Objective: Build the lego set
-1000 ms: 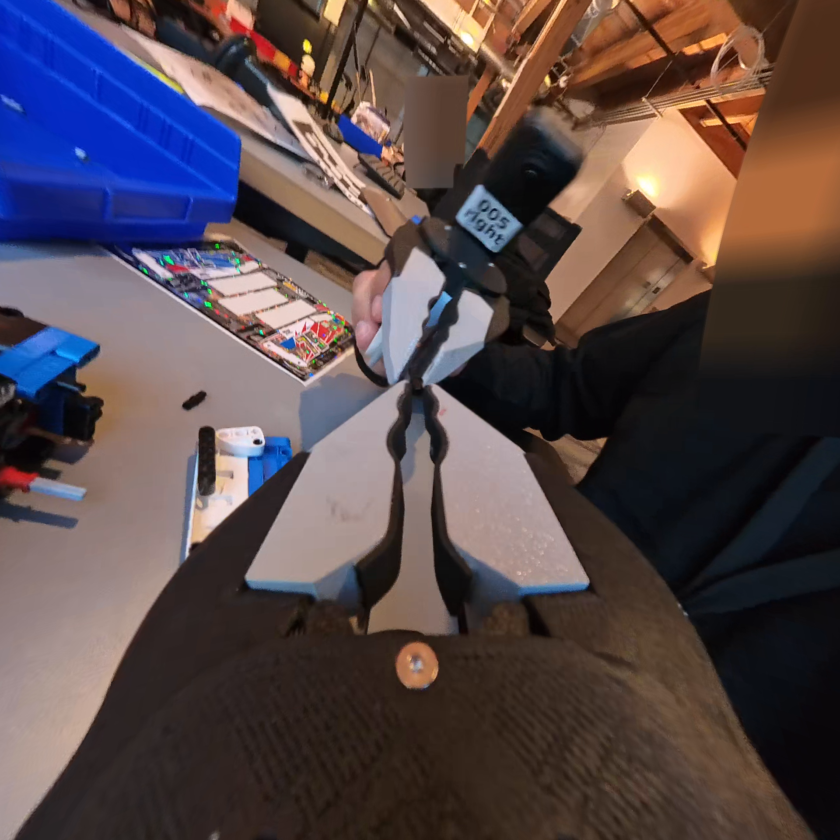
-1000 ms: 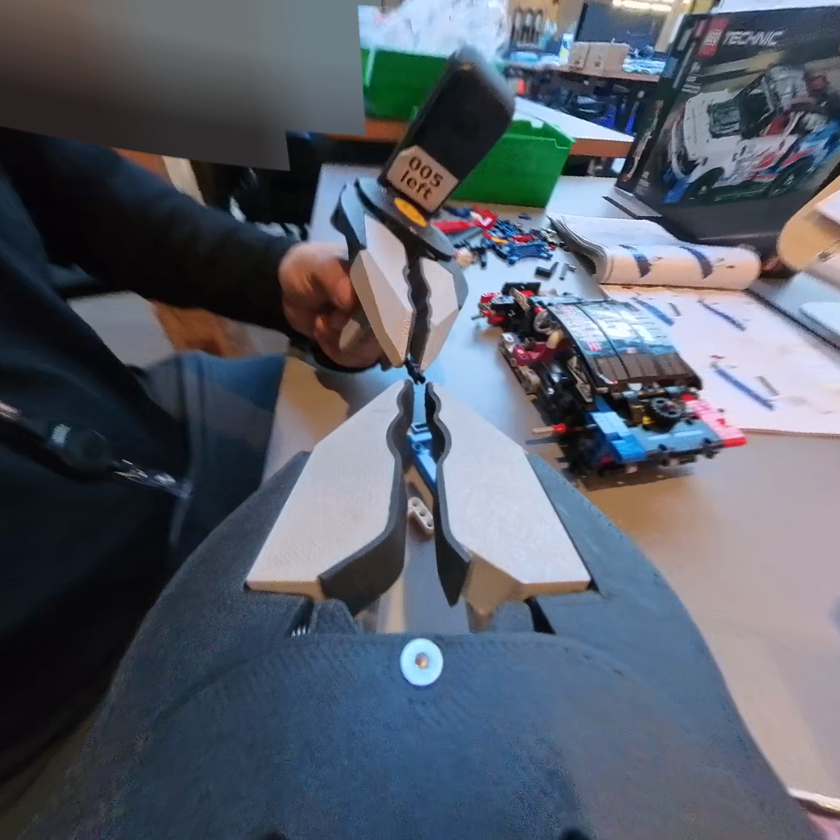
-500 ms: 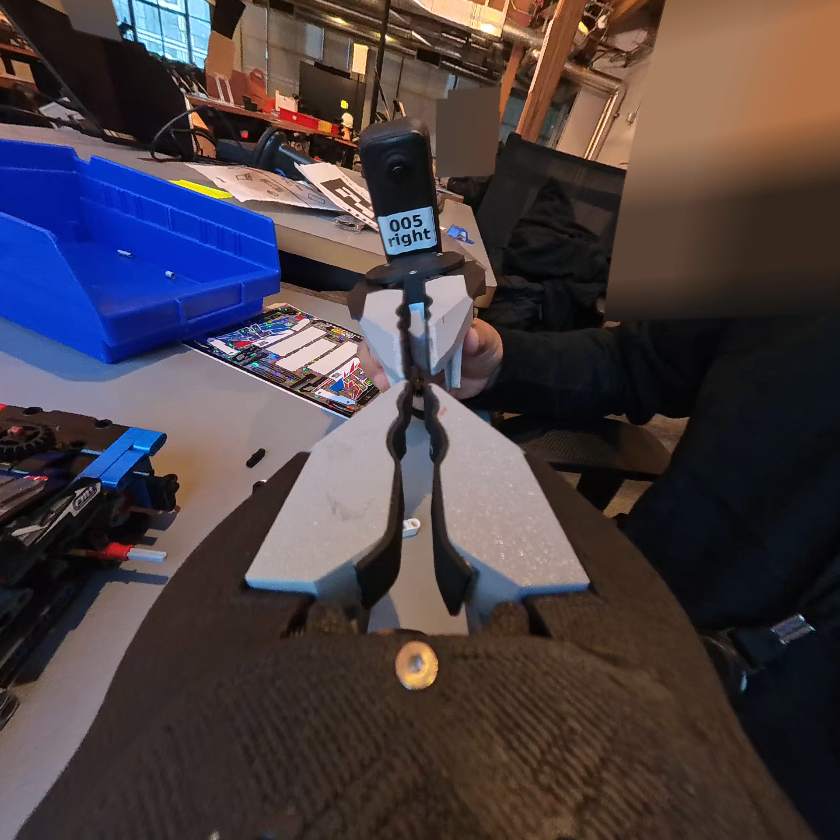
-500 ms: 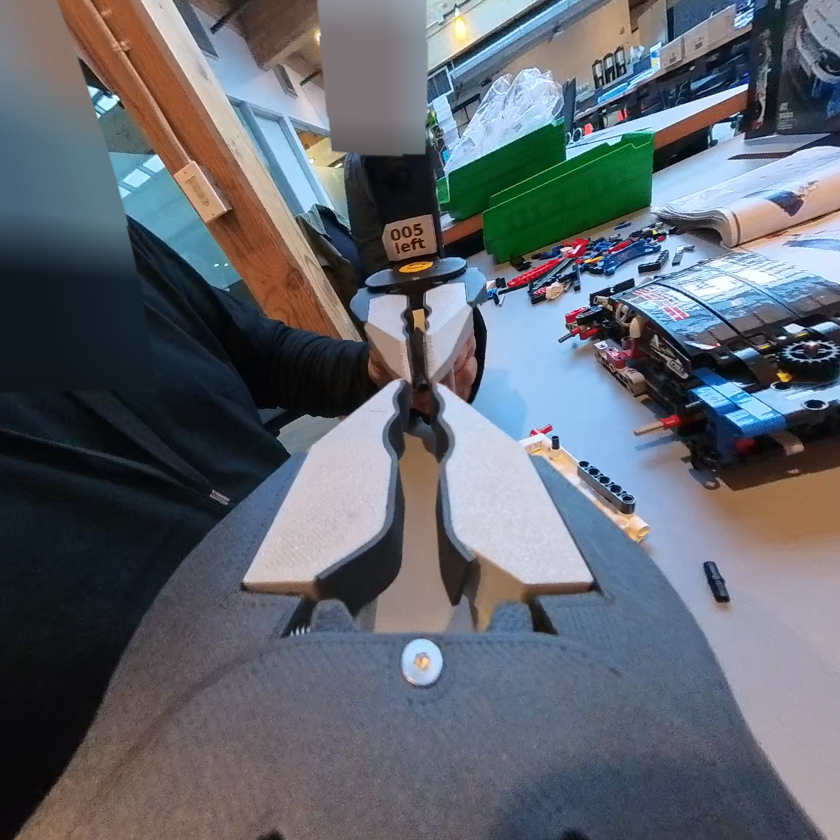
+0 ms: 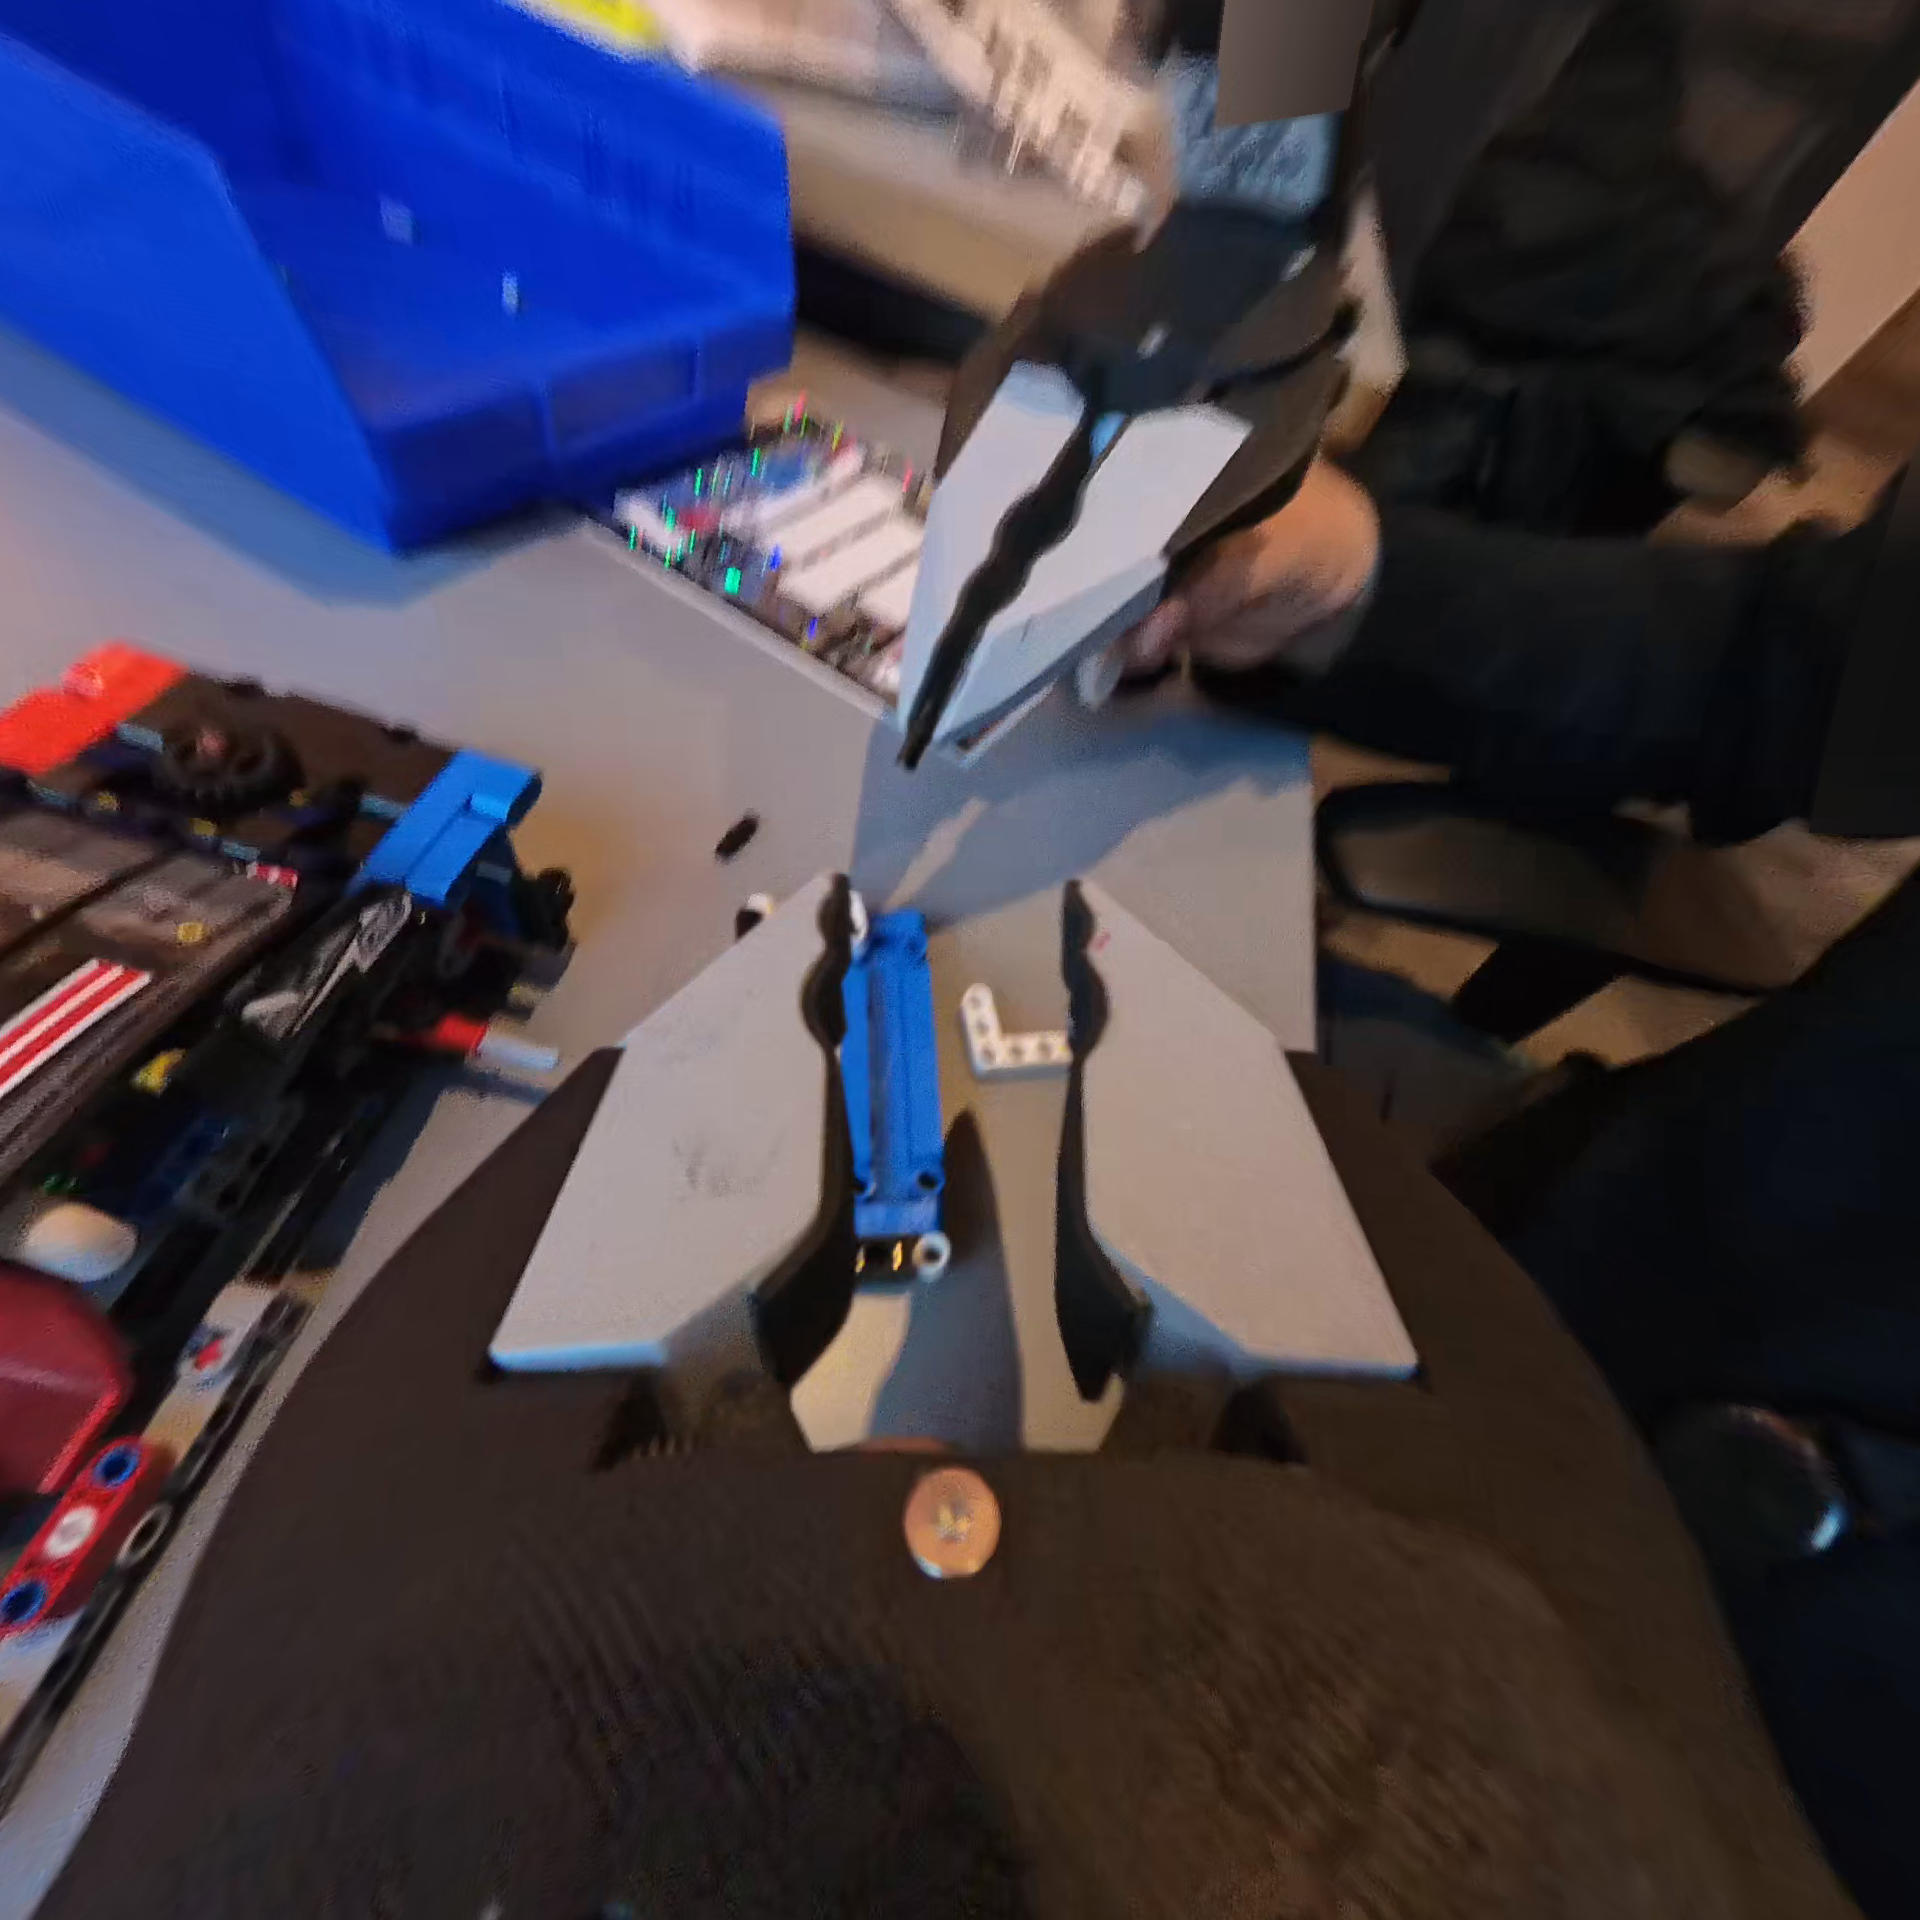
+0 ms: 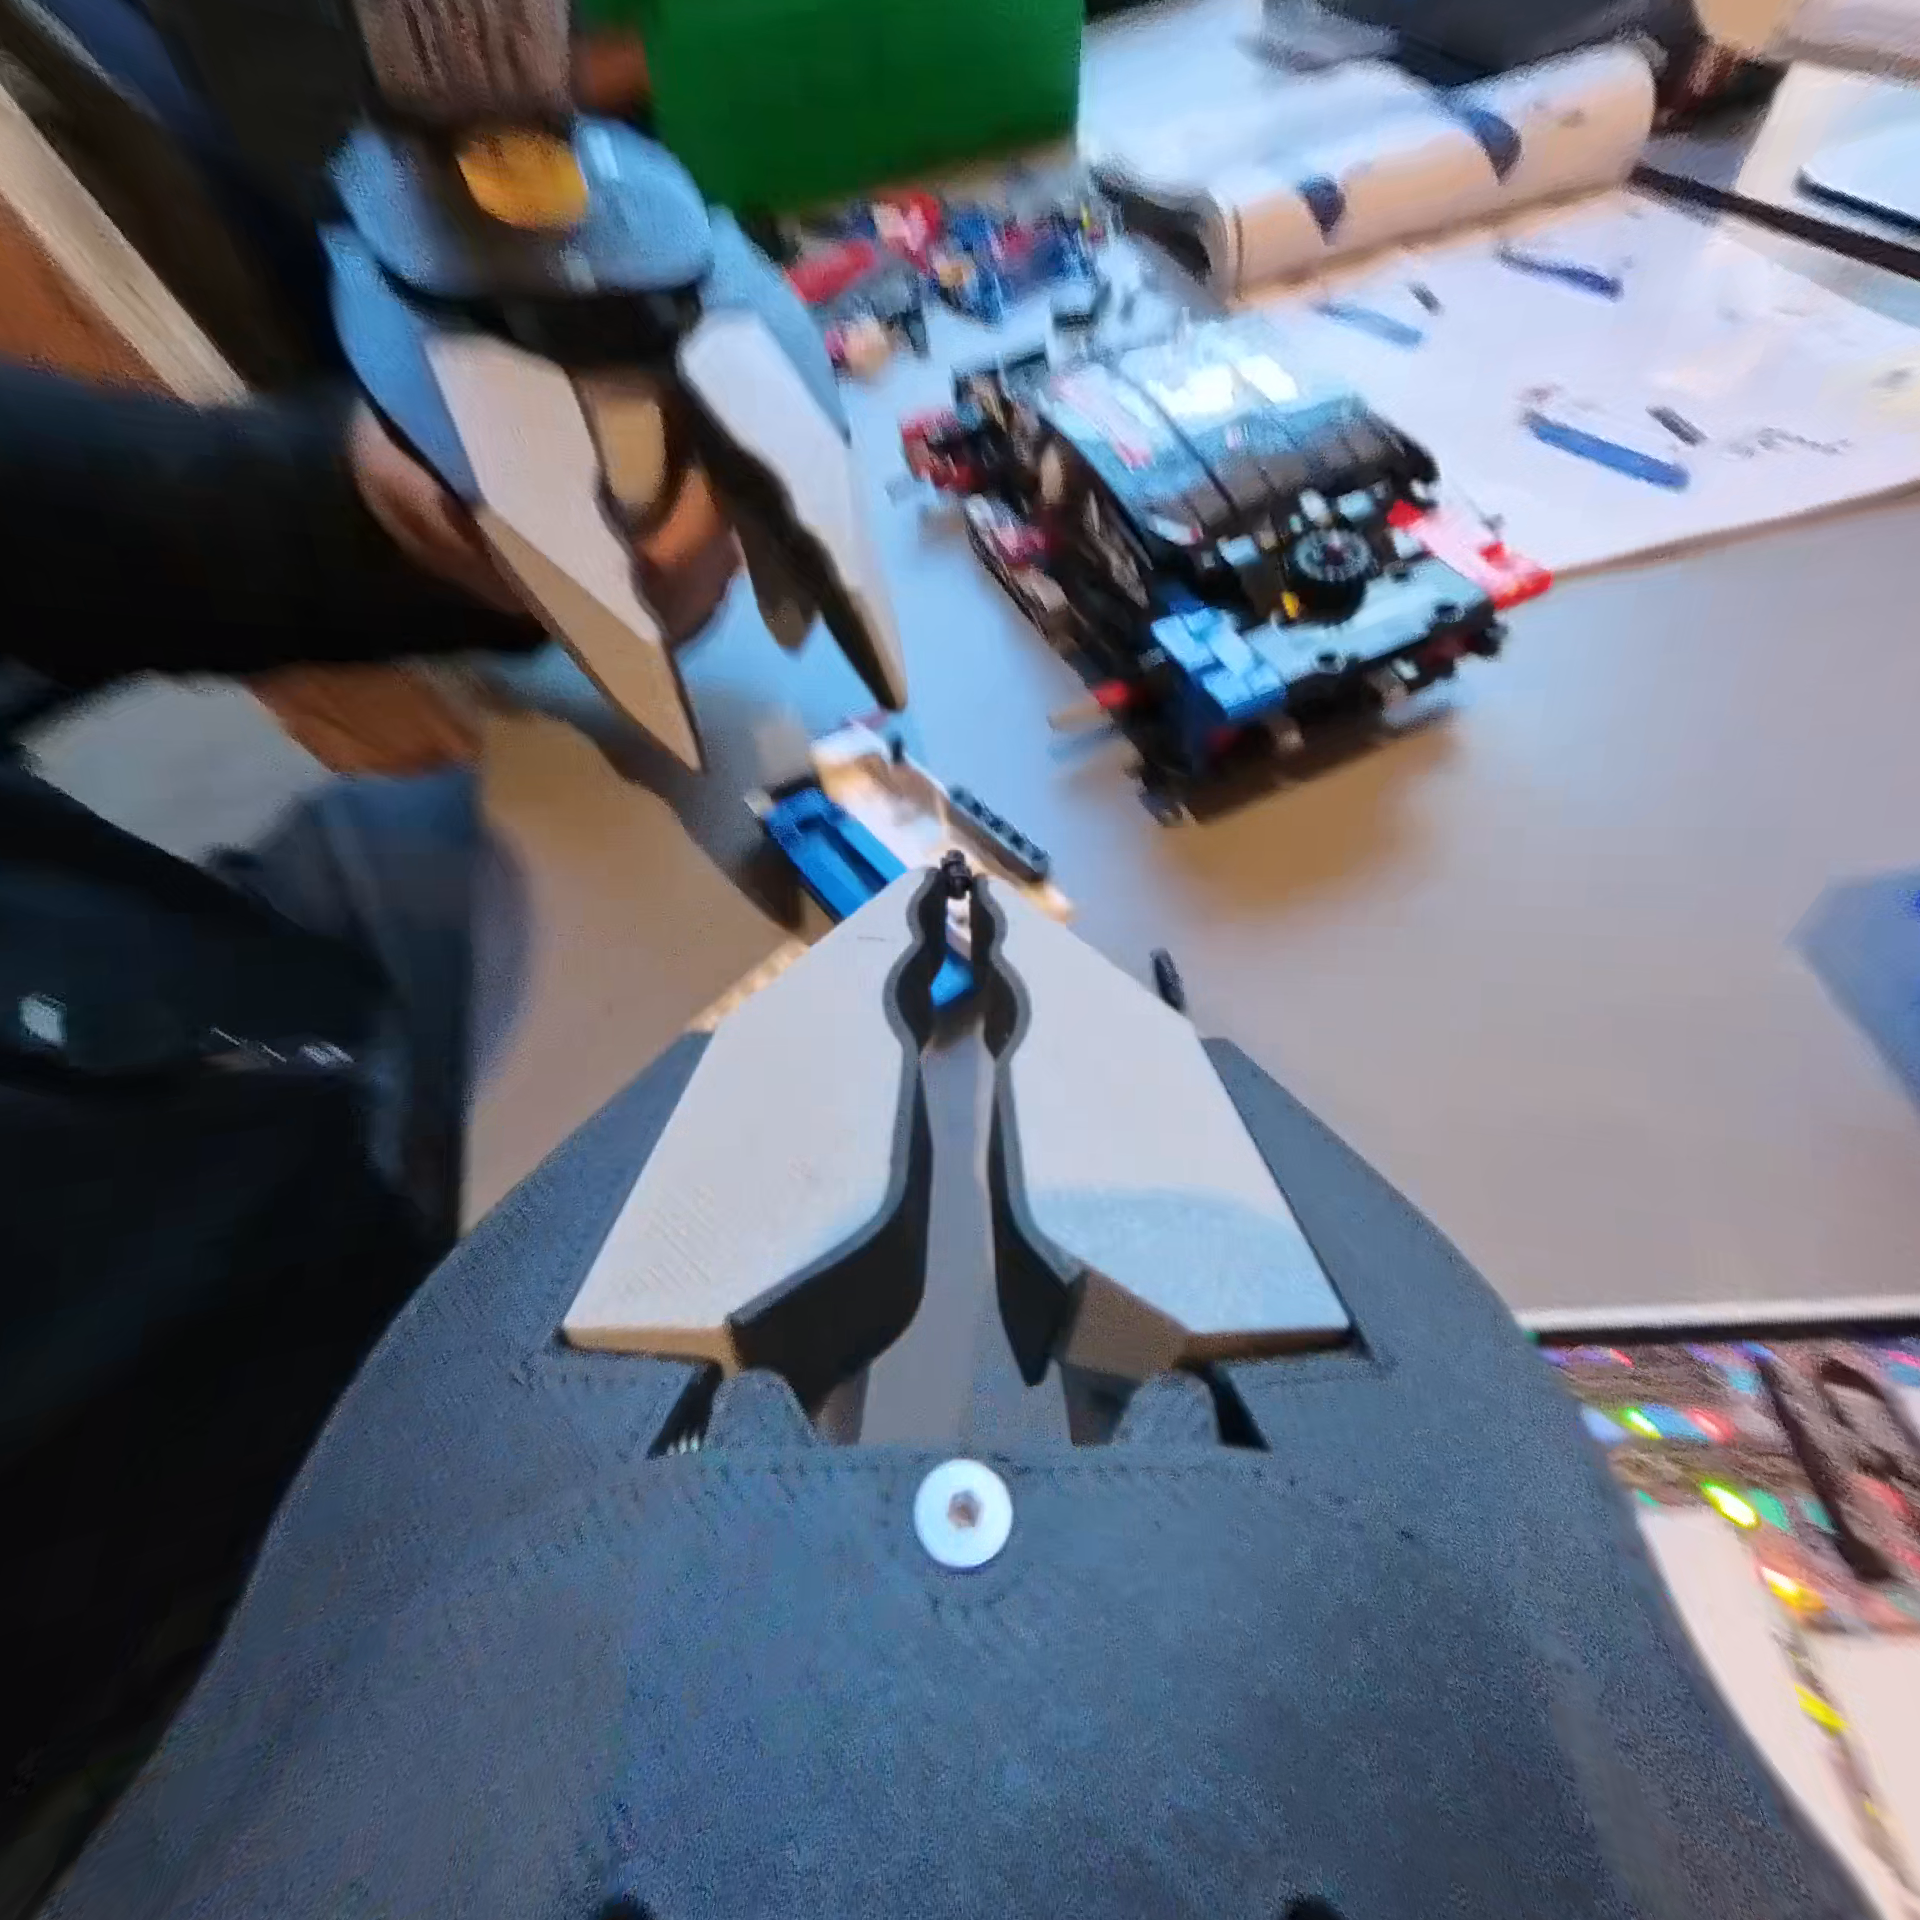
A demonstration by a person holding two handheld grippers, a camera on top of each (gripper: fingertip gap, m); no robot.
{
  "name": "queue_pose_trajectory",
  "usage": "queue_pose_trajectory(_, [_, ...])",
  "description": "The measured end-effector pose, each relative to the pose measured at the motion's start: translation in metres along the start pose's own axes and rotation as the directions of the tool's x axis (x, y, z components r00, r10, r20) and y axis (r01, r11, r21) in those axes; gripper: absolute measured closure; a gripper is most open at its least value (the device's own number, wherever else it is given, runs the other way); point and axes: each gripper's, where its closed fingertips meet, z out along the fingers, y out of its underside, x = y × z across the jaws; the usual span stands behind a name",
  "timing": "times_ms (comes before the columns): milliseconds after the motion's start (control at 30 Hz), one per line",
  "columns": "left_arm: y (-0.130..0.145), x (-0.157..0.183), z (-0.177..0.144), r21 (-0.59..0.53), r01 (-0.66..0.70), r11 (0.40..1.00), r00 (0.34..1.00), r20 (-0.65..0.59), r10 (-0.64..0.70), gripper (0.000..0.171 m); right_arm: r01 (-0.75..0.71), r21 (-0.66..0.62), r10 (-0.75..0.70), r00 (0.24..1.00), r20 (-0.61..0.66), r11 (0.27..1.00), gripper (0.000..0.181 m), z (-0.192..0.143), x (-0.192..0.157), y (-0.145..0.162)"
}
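My left gripper (image 5: 954,904) is open and empty, tilted down over the table. A blue beam assembly (image 5: 894,1070) lies under it between the fingers, with a white L-shaped piece (image 5: 1003,1039) beside it. My right gripper (image 6: 954,883) is shut on a small black pin (image 6: 954,864) held at its tips, above the blue assembly (image 6: 831,847). In the left wrist view the right gripper (image 5: 914,750) hangs just beyond my left fingertips. In the right wrist view the left gripper (image 6: 795,727) shows open. The part-built black and blue car (image 6: 1226,582) stands to the right.
A blue bin (image 5: 364,260) and a sticker sheet (image 5: 800,530) lie at the far side of the table. The car (image 5: 208,935) is on the left. A loose black pin (image 6: 1169,977) lies on the table. A green bin (image 6: 862,83) and booklets (image 6: 1351,156) are behind the car. Across from one pair of fingers to the other is roughly 5 cm.
The grippers met tip to tip in the air. Now the left has opened, the right stays shut on the black pin, and both have tilted down toward the table.
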Motion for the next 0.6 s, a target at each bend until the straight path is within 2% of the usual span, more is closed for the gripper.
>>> queue_pose_trajectory(67, [0.016, -0.007, 0.006, -0.12, -0.008, 0.993, 1.0, 0.024, 0.011, 0.12, 0.093, -0.126, -0.103, 0.992, -0.071, 0.988, 0.18, 0.003, 0.009, 0.019])
queue_pose_trajectory(133, [0.028, -0.013, 0.01, -0.208, -0.043, 0.977, 0.997, 0.048, 0.054, 0.117, 0.18, -0.22, -0.206, 0.973, -0.102, 0.959, 0.18, 0.008, 0.013, 0.033])
queue_pose_trajectory(267, [0.046, -0.026, 0.013, -0.344, -0.1, 0.934, 0.985, 0.1, 0.142, 0.116, 0.262, -0.292, -0.31, 0.942, -0.132, 0.92, 0.179, 0.011, 0.019, 0.043])
queue_pose_trajectory(433, [0.066, -0.031, 0.014, -0.423, -0.095, 0.901, 0.982, 0.11, 0.156, 0.116, 0.343, -0.4, -0.424, 0.896, -0.133, 0.85, 0.179, 0.011, 0.026, 0.062])
queue_pose_trajectory(600, [0.065, -0.033, 0.014, -0.403, -0.102, 0.909, 0.98, 0.114, 0.16, 0.12, 0.349, -0.42, -0.43, 0.896, -0.113, 0.838, 0.178, 0.009, 0.024, 0.063])
